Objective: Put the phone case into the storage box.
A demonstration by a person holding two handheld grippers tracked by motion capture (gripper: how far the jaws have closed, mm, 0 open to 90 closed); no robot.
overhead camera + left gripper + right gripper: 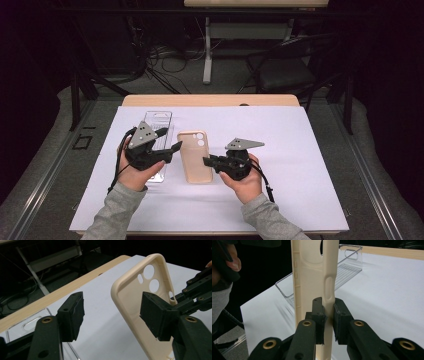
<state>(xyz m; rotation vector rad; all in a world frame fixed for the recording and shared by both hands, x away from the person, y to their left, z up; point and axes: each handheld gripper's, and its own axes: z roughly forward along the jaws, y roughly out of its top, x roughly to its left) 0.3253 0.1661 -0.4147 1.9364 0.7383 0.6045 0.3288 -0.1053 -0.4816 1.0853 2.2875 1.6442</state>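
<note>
The right tongs are pinching the beige phone case's side wall; the left tongs, spread, are straddling its opposite edge, likely needing to pinch next.

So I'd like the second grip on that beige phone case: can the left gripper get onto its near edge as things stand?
Probably yes. The left gripper is open with the phone case edge already between its jaws, nothing blocking; the right gripper pinches the opposite edge.

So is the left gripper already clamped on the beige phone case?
No, the left gripper stands open, one pad inside the beige phone case, the other well clear.
</note>
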